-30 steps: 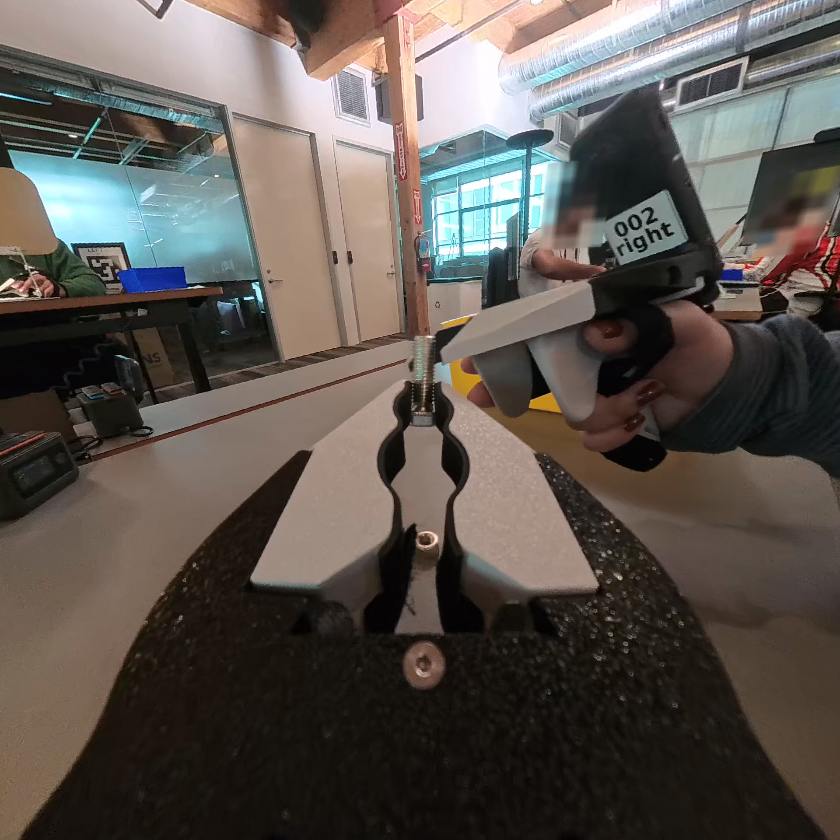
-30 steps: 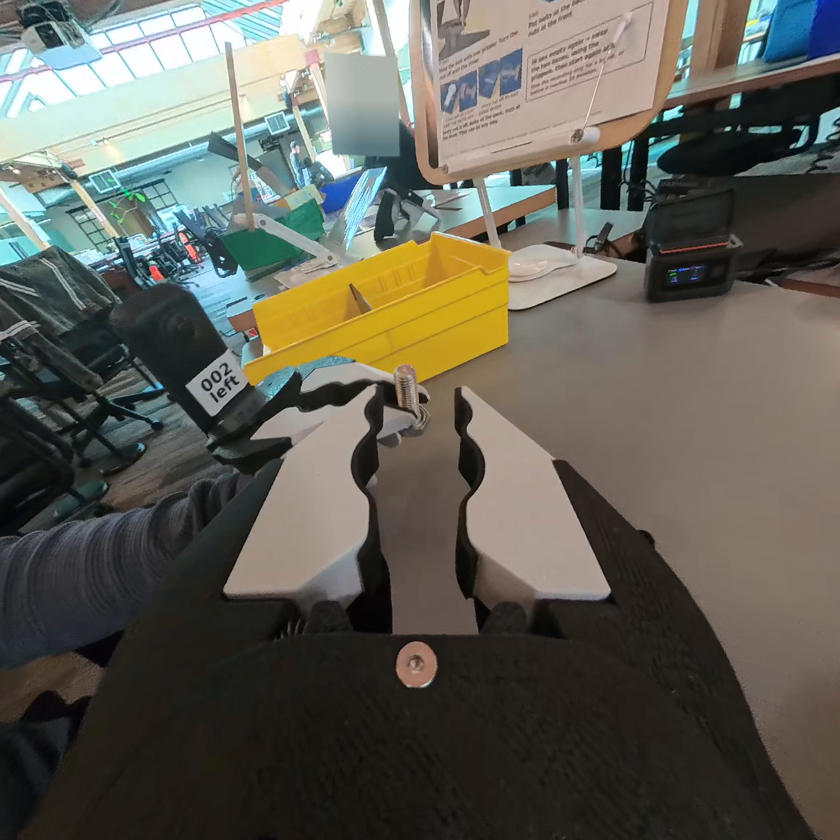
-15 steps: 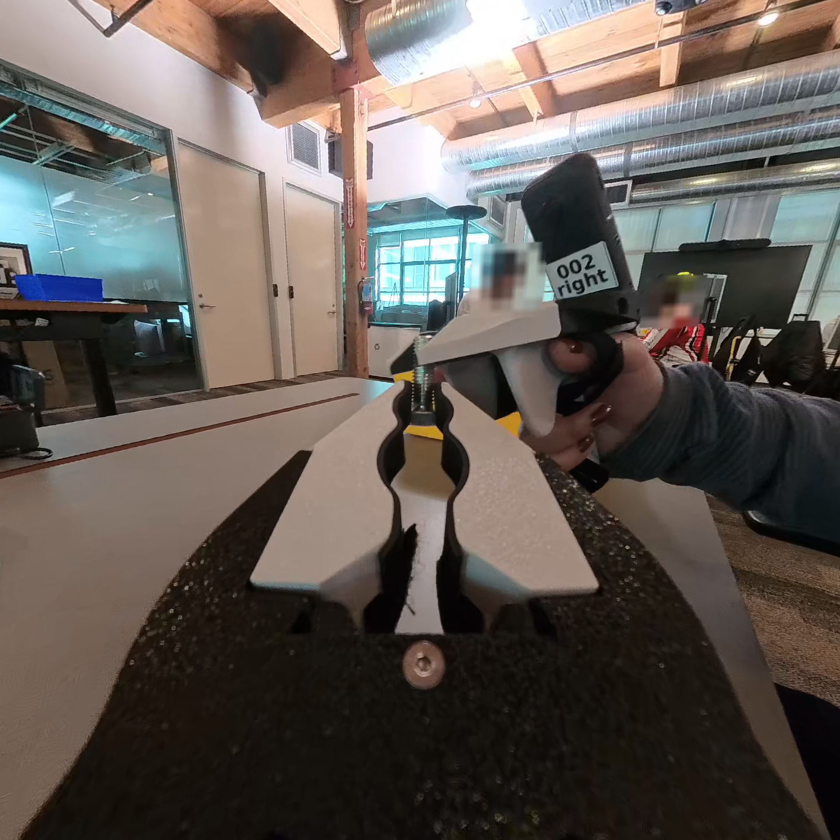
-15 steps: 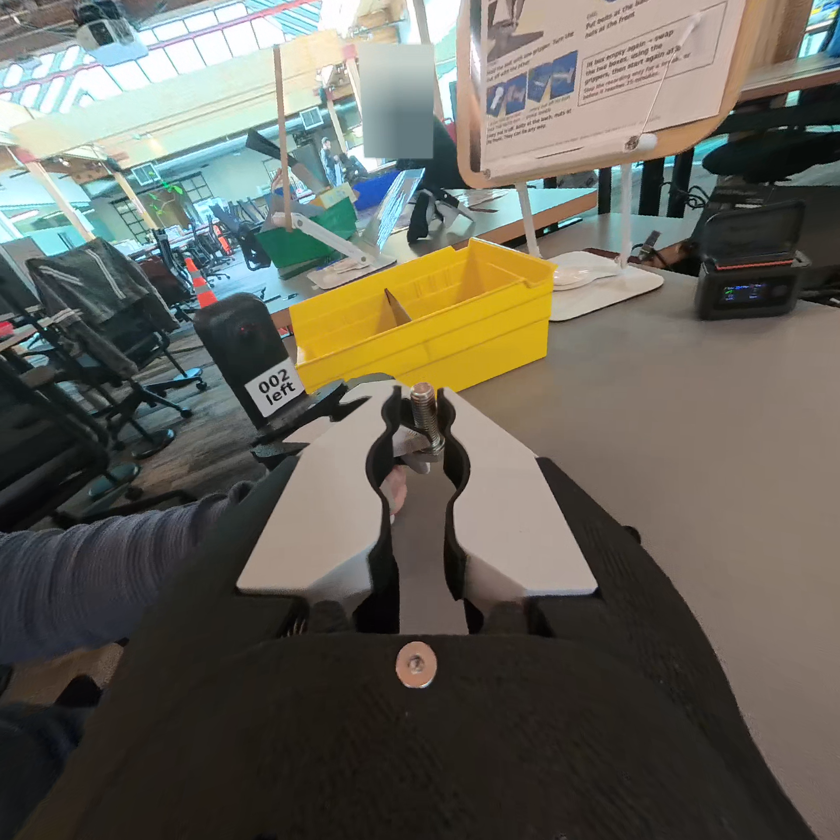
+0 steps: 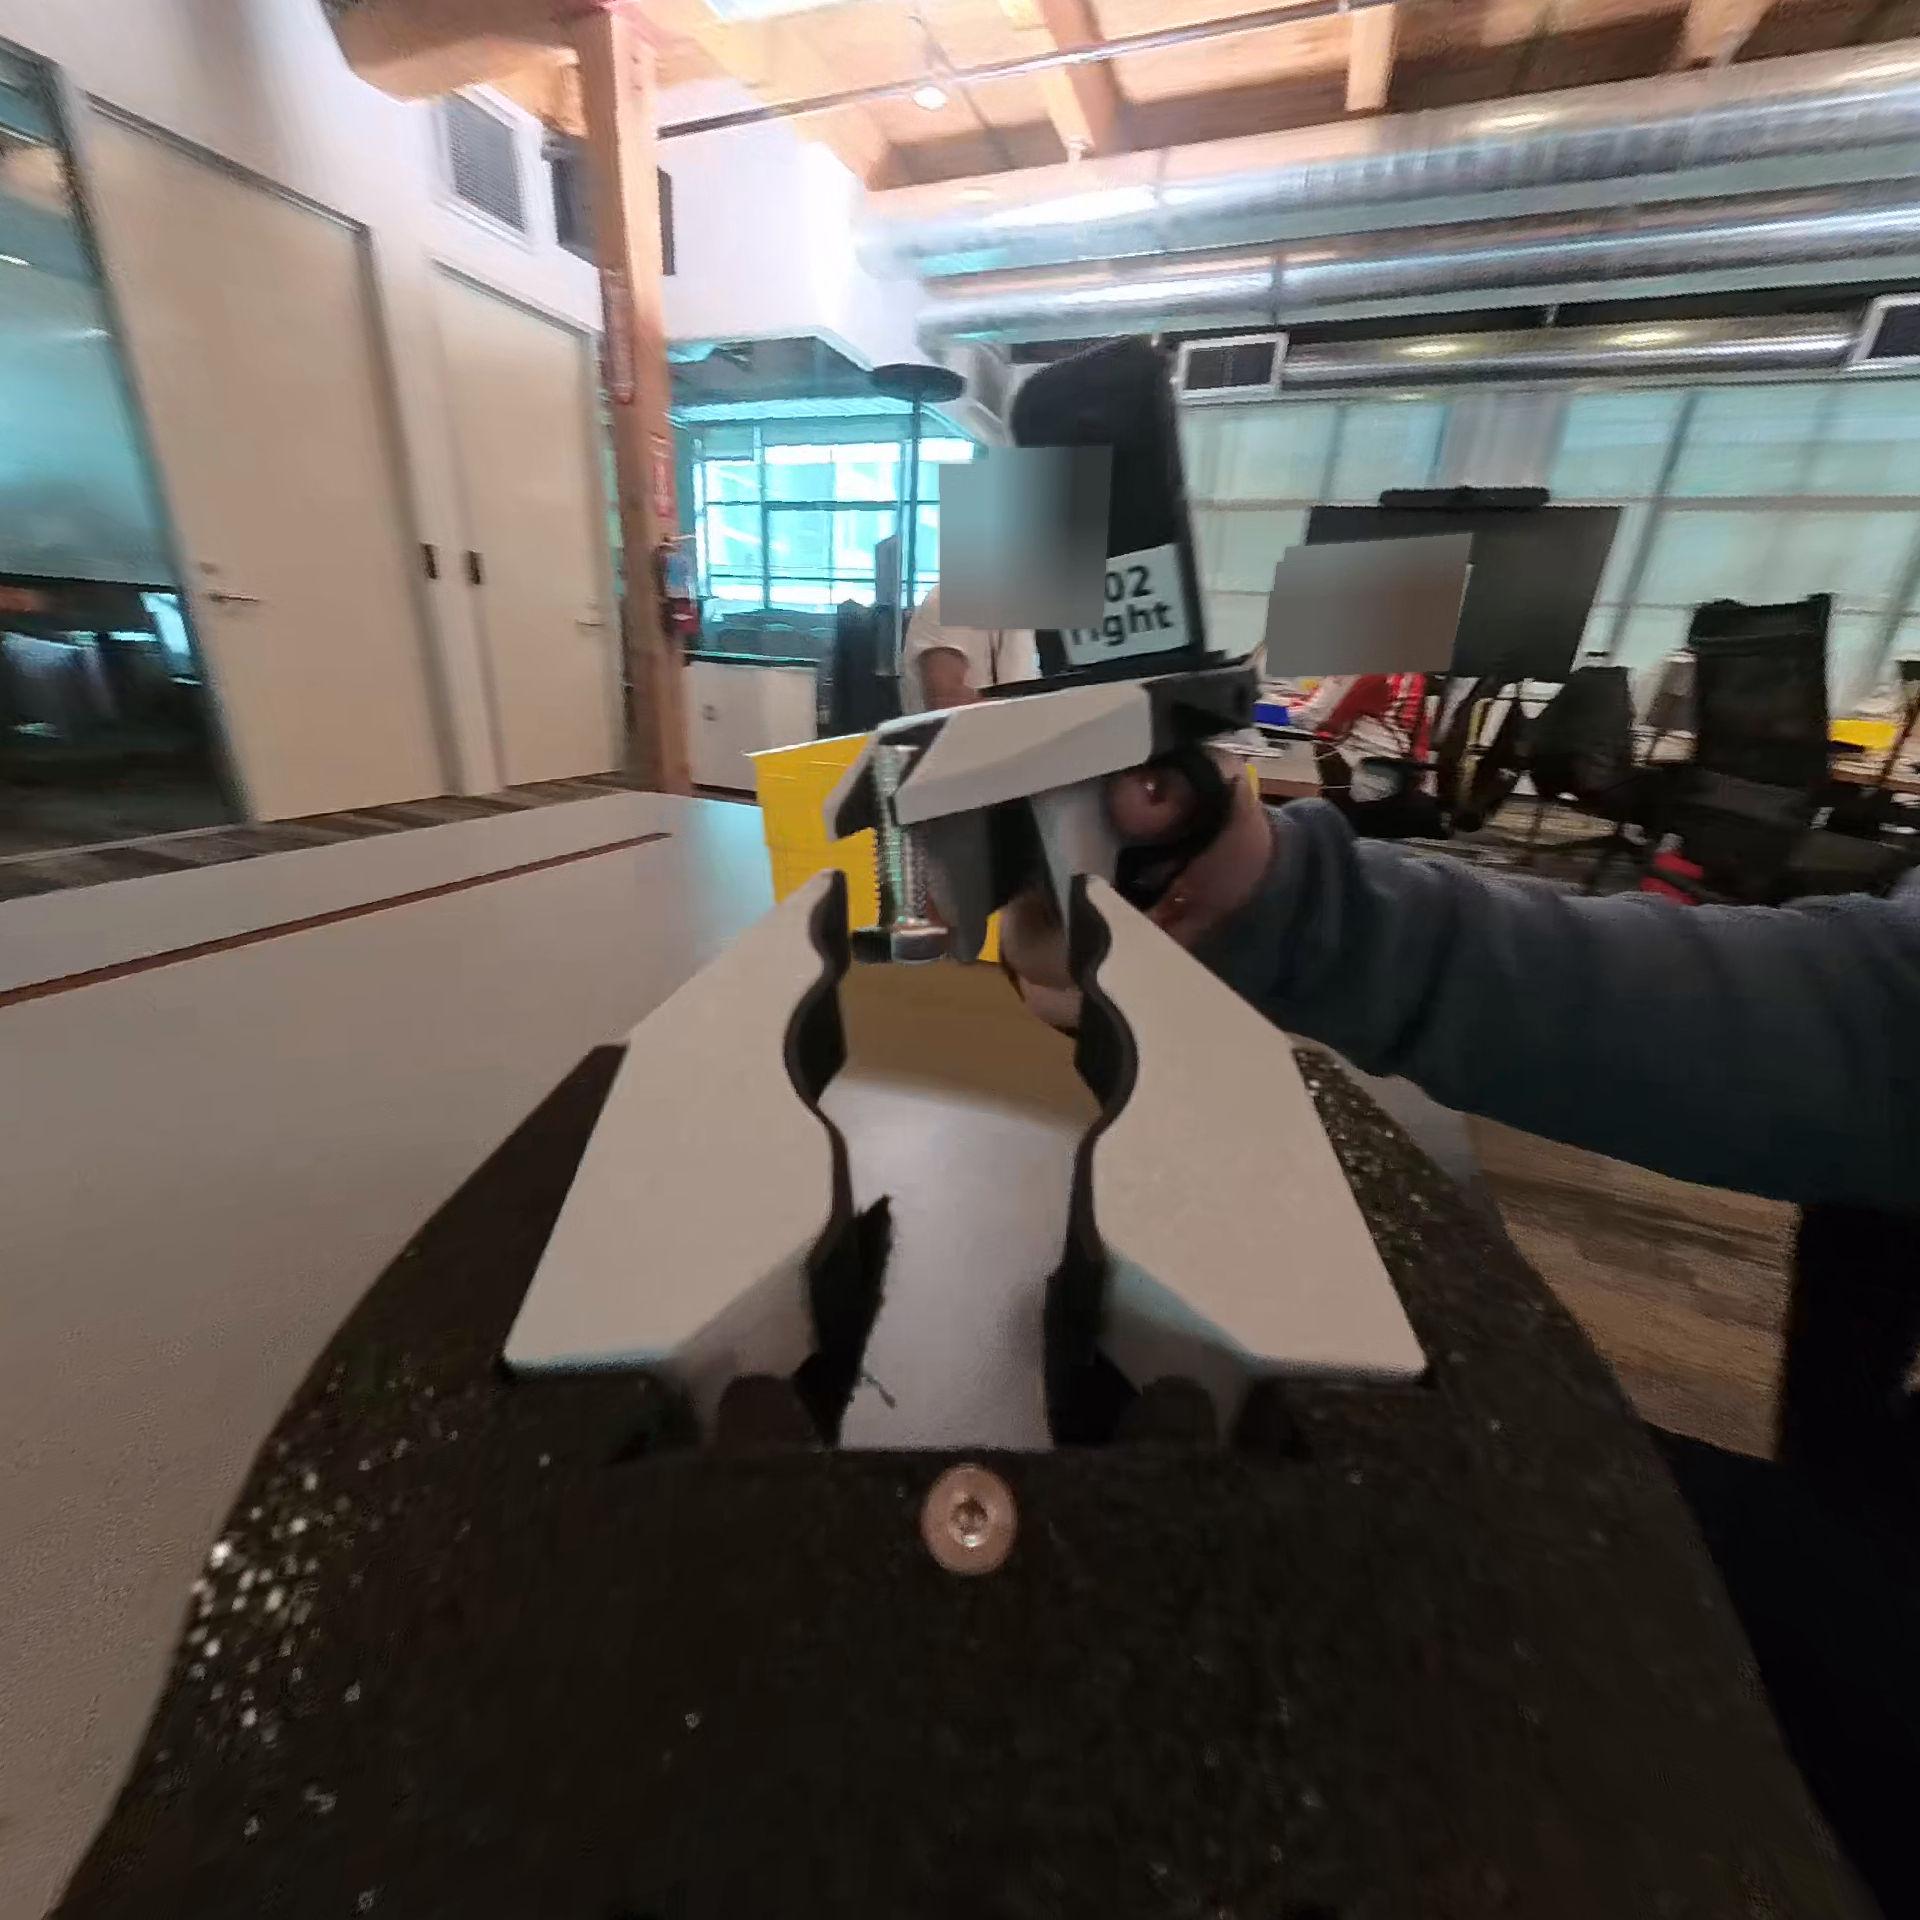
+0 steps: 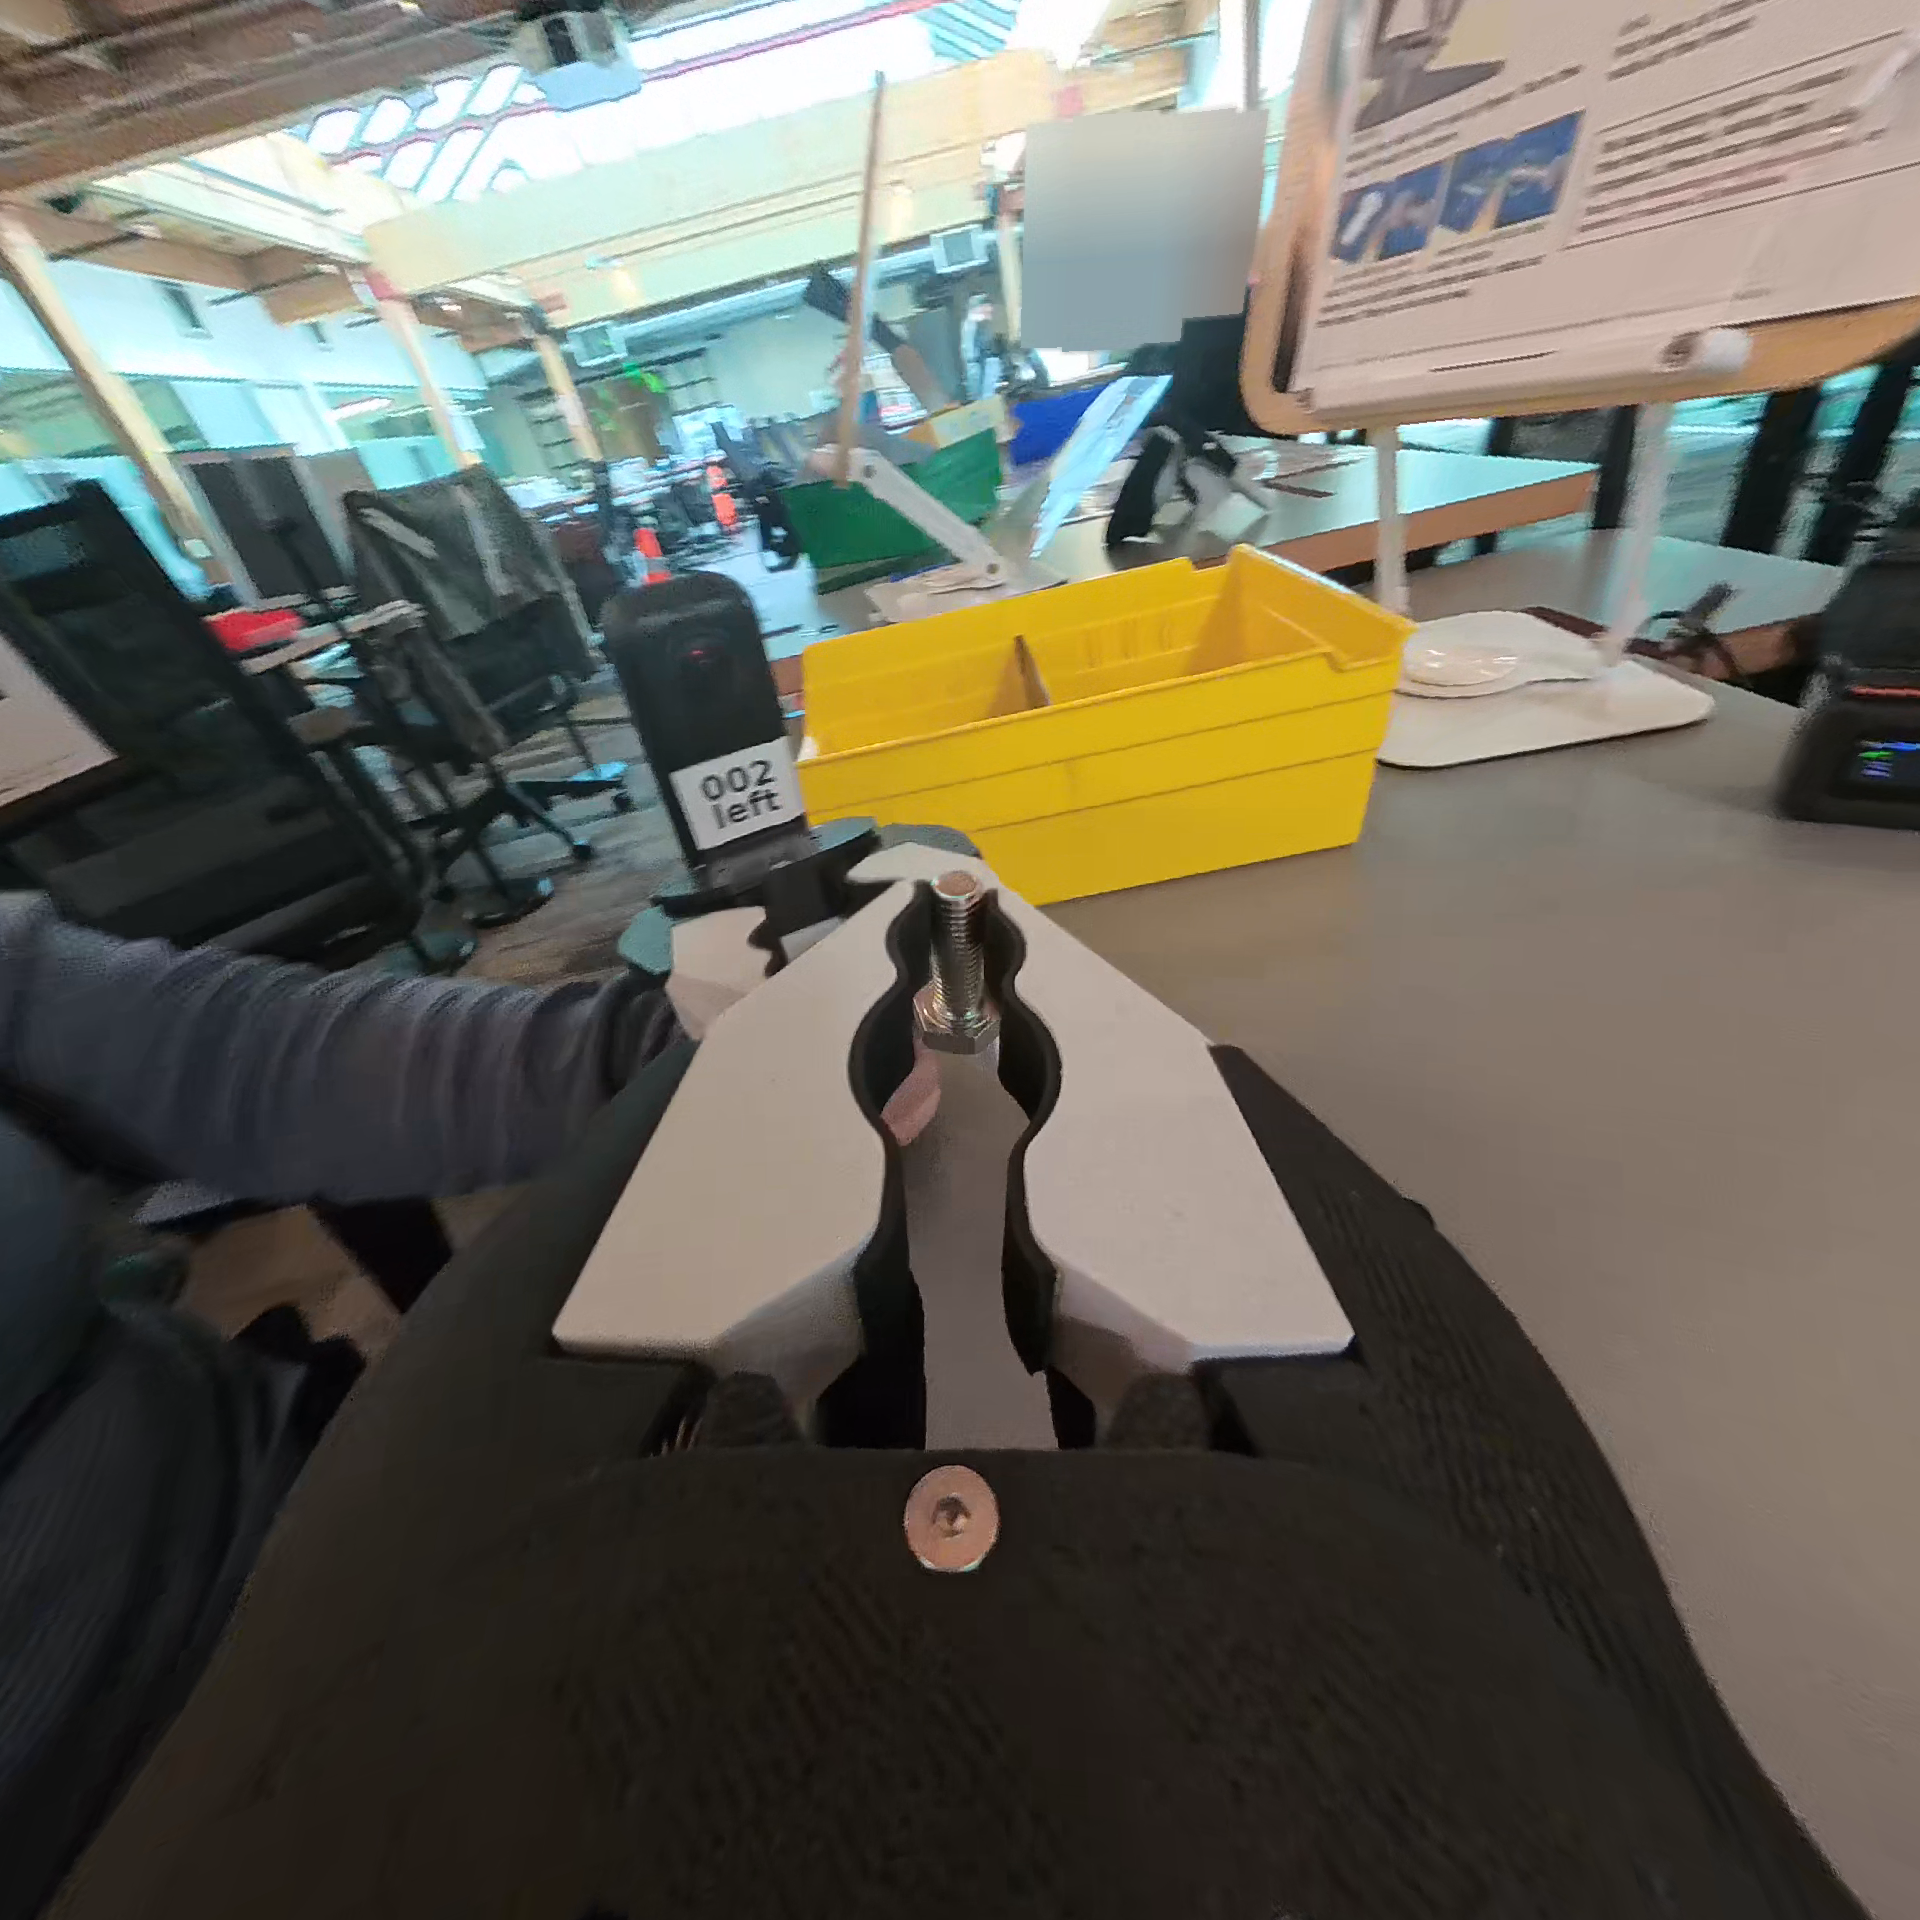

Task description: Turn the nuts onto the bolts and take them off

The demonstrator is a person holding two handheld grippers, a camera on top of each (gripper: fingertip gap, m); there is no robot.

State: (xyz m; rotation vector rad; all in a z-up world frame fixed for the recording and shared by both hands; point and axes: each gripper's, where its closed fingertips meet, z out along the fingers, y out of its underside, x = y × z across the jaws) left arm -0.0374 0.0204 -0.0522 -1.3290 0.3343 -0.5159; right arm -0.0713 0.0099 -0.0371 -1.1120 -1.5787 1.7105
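Steel bolt (image 6: 954, 961) upright, clamped in right tool (image 6: 954, 940); left tool (image 5: 961, 914) agape, empty.

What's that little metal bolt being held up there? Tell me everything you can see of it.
The bolt is shiny silver metal, with a threaded shaft and a hexagonal head. It stands upright, head down. The right gripper is shut on its shaft, clamping it between the dark-lined notches of its pale fingers. It hangs in the air above the grey table, in front of a yellow bin. The left gripper is open just below it, not touching. No nut shows on it.
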